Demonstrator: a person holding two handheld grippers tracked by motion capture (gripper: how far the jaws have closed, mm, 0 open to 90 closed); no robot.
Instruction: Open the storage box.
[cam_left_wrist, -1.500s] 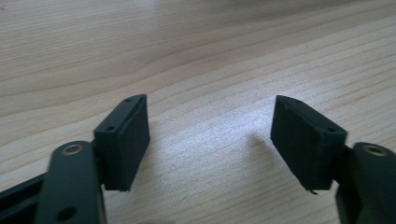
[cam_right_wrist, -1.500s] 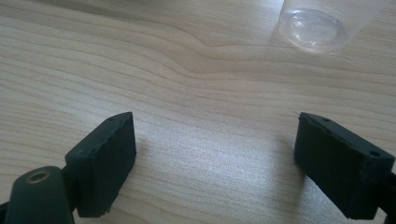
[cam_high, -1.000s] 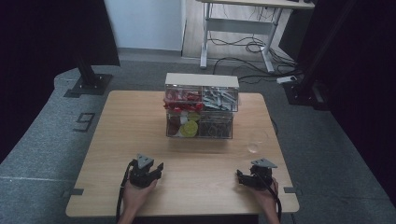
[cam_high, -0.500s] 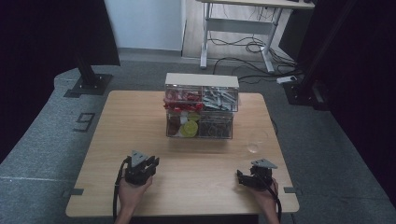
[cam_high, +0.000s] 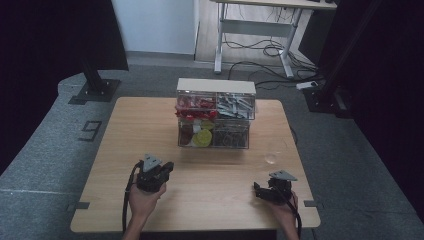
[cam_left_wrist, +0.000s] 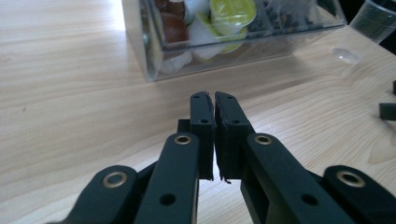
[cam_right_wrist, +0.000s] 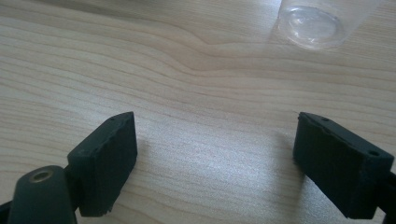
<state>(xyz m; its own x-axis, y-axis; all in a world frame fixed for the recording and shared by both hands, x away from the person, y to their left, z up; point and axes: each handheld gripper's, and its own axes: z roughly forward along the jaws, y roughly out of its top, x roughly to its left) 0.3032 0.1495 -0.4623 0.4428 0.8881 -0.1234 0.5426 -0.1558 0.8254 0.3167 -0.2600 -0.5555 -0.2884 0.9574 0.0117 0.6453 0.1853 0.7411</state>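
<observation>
My left gripper hovers over the wooden table, near its front left. Its jaws have just been closing and now meet pad to pad with nothing between them. They point toward a clear compartment box that holds coffee capsules, red items and grey parts. My right gripper rests low at the front right. Its jaws stand wide apart over bare wood. A clear plastic cup stands just beyond it.
The box sits at the table's middle back, with bare wood between it and both grippers. A desk frame with cables stands on the floor behind. Dark stands flank the table.
The left gripper has lifted off the table and its jaws have gone from apart to shut. The right gripper has kept still.
</observation>
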